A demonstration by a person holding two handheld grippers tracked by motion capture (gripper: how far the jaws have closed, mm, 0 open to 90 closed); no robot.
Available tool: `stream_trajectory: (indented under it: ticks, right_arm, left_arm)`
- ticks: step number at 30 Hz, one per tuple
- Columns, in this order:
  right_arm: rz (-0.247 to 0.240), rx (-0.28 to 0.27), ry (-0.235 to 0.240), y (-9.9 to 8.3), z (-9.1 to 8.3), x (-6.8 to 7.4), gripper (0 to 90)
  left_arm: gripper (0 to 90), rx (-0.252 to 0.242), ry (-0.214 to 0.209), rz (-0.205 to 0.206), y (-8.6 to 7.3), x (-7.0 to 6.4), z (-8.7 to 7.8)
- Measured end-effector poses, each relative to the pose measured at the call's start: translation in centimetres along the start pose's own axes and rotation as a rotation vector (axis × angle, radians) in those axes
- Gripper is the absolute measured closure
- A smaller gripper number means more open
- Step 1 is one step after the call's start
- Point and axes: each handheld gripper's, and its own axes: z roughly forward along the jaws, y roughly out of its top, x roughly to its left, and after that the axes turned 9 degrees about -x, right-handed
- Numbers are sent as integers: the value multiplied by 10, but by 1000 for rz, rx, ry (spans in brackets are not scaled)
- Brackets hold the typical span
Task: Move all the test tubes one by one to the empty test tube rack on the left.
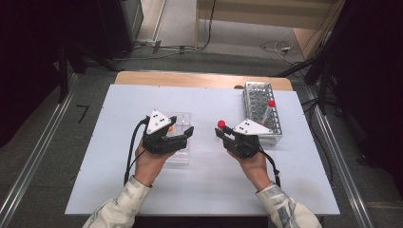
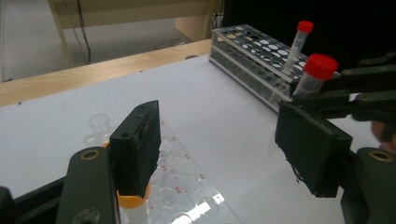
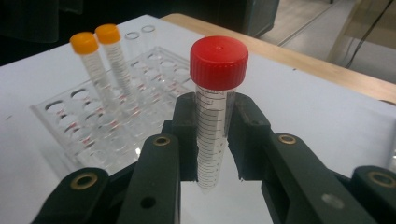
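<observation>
A red-capped tube (image 3: 215,107) is clamped upright in the right tool (image 1: 227,132) above the desk (image 1: 95,156), apparently for transfer between the metal rack (image 1: 263,111) at far right and the clear rack (image 1: 182,142), over which the left tool (image 1: 186,135) is held wide open.

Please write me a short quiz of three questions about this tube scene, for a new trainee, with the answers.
1. True or false: the right gripper is shut on a red-capped tube.
2. What cap colour do the two tubes standing in the clear plastic rack have? A) blue B) orange C) green
3. How many red-capped tubes stand in the metal rack?

Key:
1. True; its jaws clamp the tube upright.
2. B; both orange-capped tubes stand side by side in the clear rack, by the open left gripper.
3. One, the racked red-capped tube.
</observation>
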Motion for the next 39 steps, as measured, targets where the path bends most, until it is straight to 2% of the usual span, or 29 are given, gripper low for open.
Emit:
stream_trajectory:
  ticks: [5, 8, 10, 12, 14, 16, 23, 33, 38, 39]
  right_arm:
    - [-2, 23, 39, -6, 6, 12, 709]
    - [-12, 28, 57, -8, 8, 20, 709]
    - [-17, 27, 68, -8, 9, 24, 709]
    - [-23, 30, 79, -8, 9, 28, 708]
    - [-33, 31, 88, -9, 10, 30, 709]
    - [-29, 32, 93, -8, 10, 32, 709]
    - [-33, 22, 110, -6, 7, 36, 709]
    - [-34, 20, 123, -5, 7, 39, 709]
    - [-33, 14, 125, -4, 5, 39, 704]
    - [-28, 16, 127, -4, 5, 39, 680]
  left_arm:
    - [314, 7, -57, 3, -3, -16, 5]
    - [326, 18, -77, 18, -5, -24, 9]
    - [331, 17, -91, 10, -7, -28, 11]
    - [358, 6, -106, 2, -7, -31, 14]
    - [385, -3, -113, 11, -7, -35, 16]
    - [439, 0, -132, 8, -8, -37, 19]
    - [592, 5, -139, 19, -11, -38, 25]
    - [680, 1, -152, 21, -11, -37, 25]
    - [692, -9, -154, 24, -10, -37, 23]
    - [692, -15, -152, 20, -10, -37, 22]
